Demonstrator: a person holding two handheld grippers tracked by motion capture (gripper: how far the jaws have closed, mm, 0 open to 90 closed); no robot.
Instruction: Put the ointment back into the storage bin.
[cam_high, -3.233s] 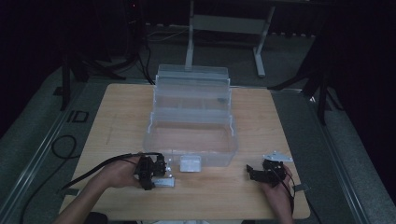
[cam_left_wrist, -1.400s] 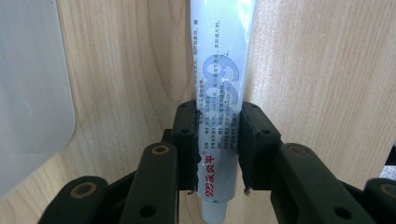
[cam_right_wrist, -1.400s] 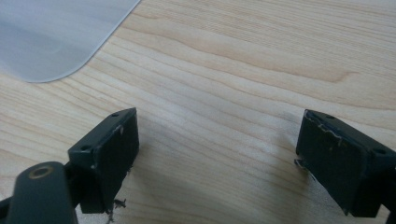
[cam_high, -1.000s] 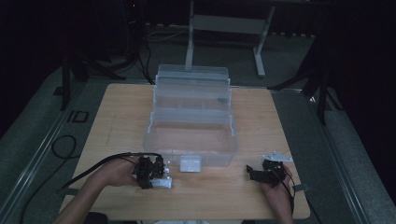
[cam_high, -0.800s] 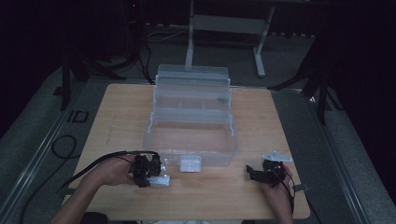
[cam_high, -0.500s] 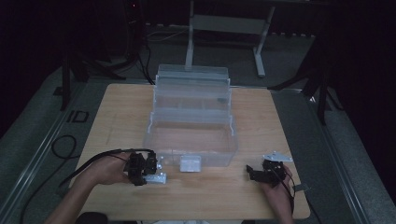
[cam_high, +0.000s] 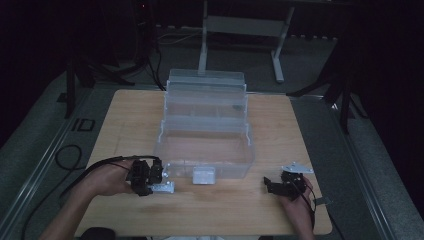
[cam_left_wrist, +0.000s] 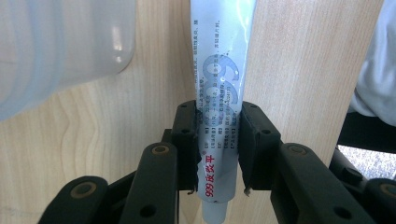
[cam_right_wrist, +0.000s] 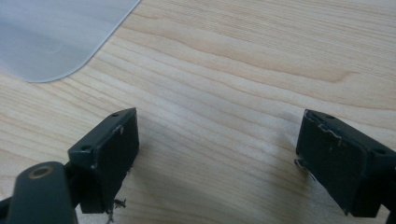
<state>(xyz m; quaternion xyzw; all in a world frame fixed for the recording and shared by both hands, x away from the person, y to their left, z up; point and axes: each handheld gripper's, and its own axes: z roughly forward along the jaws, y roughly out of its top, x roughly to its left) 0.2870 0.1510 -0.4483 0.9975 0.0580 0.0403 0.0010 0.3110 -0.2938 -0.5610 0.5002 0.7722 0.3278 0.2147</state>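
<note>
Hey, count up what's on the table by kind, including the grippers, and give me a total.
Clear plastic storage box: 1
Ointment tube: 1, clamped in the left gripper
Handheld grippers: 2, counting the right gripper, which is open over bare wood
Total: 4

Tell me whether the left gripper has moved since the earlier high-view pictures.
Yes. The left gripper, jaws shut on the white ointment tube, has shifted slightly left in the high view, away from the white latch at the front of the clear plastic box.
</note>
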